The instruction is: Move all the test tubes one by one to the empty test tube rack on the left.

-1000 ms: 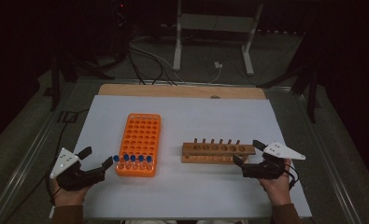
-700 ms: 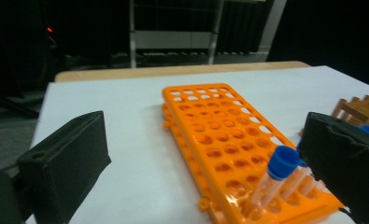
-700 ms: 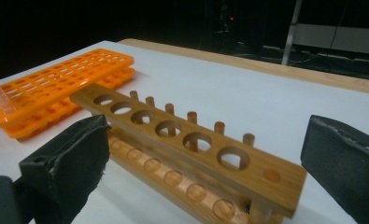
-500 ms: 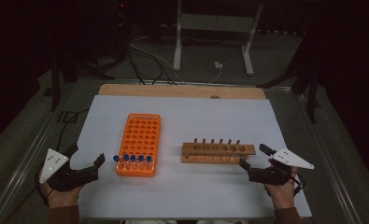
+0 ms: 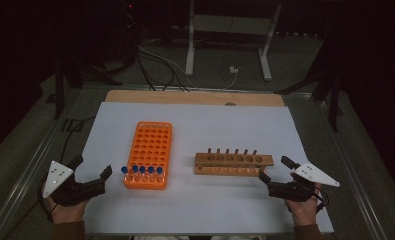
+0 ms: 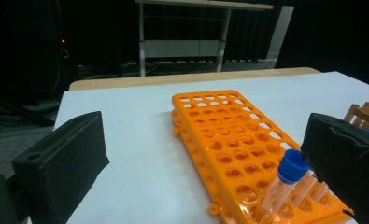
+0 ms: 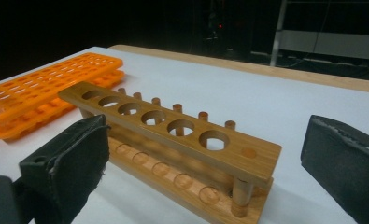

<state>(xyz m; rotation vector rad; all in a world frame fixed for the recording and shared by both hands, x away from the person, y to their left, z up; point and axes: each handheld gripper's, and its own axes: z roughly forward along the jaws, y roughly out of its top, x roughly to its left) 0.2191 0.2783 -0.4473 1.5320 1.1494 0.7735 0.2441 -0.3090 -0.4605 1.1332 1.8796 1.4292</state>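
An orange tube rack (image 5: 150, 150) lies left of centre on the white sheet. Several blue-capped clear tubes (image 5: 141, 171) stand in its nearest row. To its right is a wooden rack (image 5: 233, 164) with empty holes. My left gripper (image 5: 91, 167) rests just left of the orange rack's near corner; its jaws have just been opening and stand open, gripping nothing. In the left gripper view (image 6: 205, 140) a blue-capped tube (image 6: 289, 177) stands close to the right jaw. My right gripper (image 5: 276, 170) is open beside the wooden rack's right end (image 7: 238, 158), apart from it.
The white sheet (image 5: 210, 125) covers a table with a wooden strip (image 5: 195, 97) along its far edge. Beyond it, cables and a metal stand (image 5: 225, 30) sit on the dark floor. Metal rails (image 5: 30, 170) run along both sides of the table.
My left gripper has drawn back leftward from the tubes and its jaws are wider apart. My right gripper has slid slightly right and nearer the person, away from the wooden rack.
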